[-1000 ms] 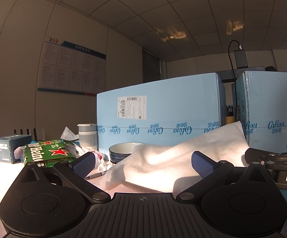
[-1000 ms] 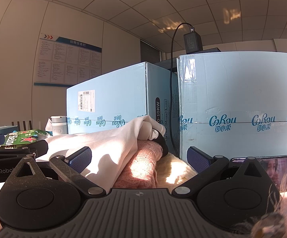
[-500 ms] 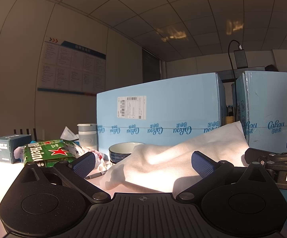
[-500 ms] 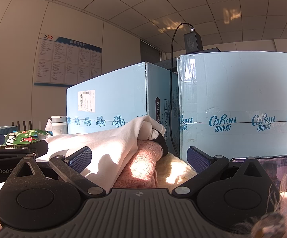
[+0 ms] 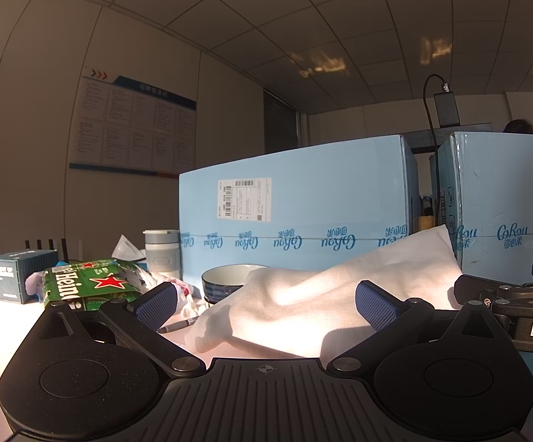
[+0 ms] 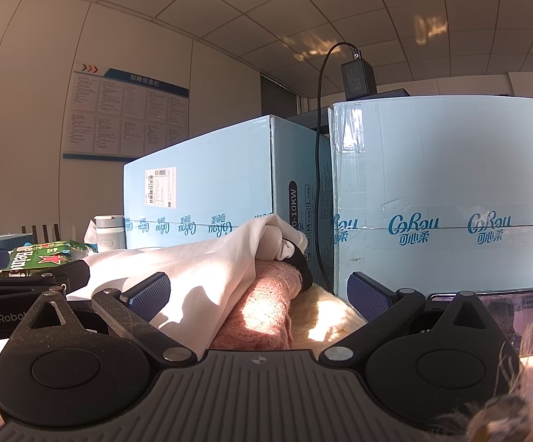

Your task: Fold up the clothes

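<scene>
Only from the right wrist, pink sweater [image 6: 266, 305] under white garment [image 6: 207, 276]; both grippers' fingers spread, empty.

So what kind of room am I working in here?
Probably an office or workroom, not a home: a grid-tiled suspended ceiling, a blue-headed printed notice board on the wall, and large light-blue taped shipping cartons stacked behind the pile of clothes.
</scene>
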